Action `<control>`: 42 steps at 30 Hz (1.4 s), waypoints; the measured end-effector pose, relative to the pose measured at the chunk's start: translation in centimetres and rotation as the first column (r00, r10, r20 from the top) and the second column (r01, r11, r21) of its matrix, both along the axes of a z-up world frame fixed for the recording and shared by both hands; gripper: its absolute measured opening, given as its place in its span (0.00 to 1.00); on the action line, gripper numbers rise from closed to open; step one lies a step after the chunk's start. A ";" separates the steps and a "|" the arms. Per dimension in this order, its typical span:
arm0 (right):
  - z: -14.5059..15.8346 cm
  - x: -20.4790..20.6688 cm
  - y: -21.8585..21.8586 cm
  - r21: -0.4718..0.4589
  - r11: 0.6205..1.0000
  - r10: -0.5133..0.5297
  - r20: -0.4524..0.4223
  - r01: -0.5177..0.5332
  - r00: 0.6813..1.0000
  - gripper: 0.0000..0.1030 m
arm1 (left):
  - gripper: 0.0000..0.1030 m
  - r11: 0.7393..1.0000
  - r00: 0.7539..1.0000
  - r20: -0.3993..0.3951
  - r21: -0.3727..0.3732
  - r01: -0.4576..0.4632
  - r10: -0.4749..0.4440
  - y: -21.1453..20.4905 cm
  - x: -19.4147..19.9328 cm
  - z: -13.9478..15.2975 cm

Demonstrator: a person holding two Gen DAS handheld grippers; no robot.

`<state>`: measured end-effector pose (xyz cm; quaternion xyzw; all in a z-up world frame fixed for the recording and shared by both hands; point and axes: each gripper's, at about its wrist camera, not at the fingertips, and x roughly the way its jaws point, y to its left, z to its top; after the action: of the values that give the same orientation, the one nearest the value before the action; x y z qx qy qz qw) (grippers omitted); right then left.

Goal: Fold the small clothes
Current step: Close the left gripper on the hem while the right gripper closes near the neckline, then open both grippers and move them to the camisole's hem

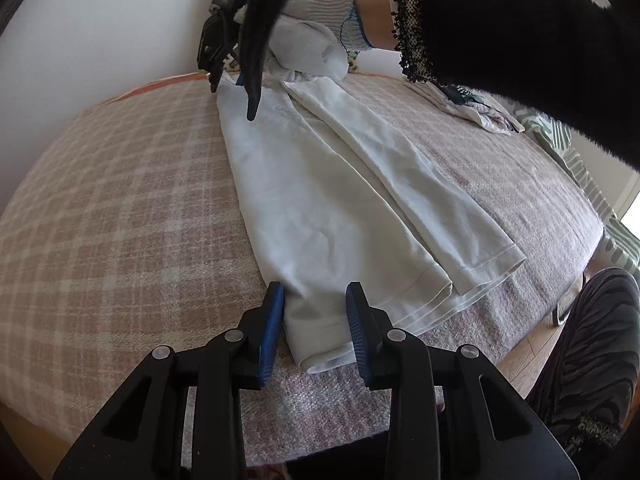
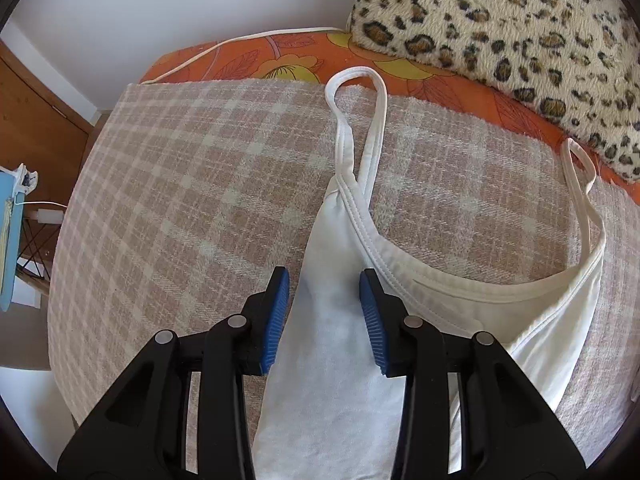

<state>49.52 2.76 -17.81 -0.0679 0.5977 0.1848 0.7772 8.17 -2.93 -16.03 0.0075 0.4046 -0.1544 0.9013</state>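
Left wrist view
My left tool [image 1: 314,320]: jaws parted, blue pads either side of the near hem corner of the white top, not pressing on it.
White top [image 1: 320,208]: lies folded lengthwise in a long strip on the checked blanket [image 1: 120,200] of the bed, running from the near edge toward the far edge; one side is lapped over the middle.
My right hand [image 1: 316,36]: gloved, at the far end of the top, holding my right tool [image 1: 232,88], whose tips point down at the fabric there.
Sleeve [image 1: 520,48]: black and fuzzy, with a beaded cuff, reaching in from the right.
Other clothes [image 1: 480,108]: a small crumpled heap near the blanket's right edge.

Right wrist view
My right tool [image 2: 324,312]: jaws parted, the folded flap of the top lies between the pads; I cannot tell whether they touch it, but they do not squeeze it.
White top [image 2: 340,360]: strap end here; one looped strap [image 2: 352,112] reaches toward the far edge of the blanket, the other strap [image 2: 584,184] lies to the right.
Leopard cushion [image 2: 500,28]: at the far right corner of the bed, on an orange flowered sheet [image 2: 280,60].
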 end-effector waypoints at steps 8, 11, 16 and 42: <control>0.0 -0.1 0.3 -0.038 0.999 -0.005 0.043 0.006 0.999 0.12 | 0.03 0.995 1.000 -0.011 -0.098 -0.022 0.021 2.8 0.0 0.2; 0.4 0.0 0.2 -0.020 1.000 -0.012 0.050 0.013 0.999 0.04 | 0.02 0.996 1.000 0.000 -0.087 -0.019 0.019 2.8 -0.5 0.3; 1.5 0.2 -0.3 0.045 0.998 -0.038 0.068 0.035 0.997 0.02 | 0.02 0.986 0.998 -0.011 -0.151 -0.064 0.063 4.6 -0.8 0.5; 10.8 -11.6 -14.1 0.189 0.979 -0.109 0.152 0.079 0.982 0.15 | 0.44 0.936 0.986 -0.133 -0.323 -0.138 0.100 8.5 -1.0 2.7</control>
<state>37.90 -11.36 -7.01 0.0171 0.5158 0.1957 0.8339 7.22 5.56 -13.36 -0.1776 0.4236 -0.1655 0.8727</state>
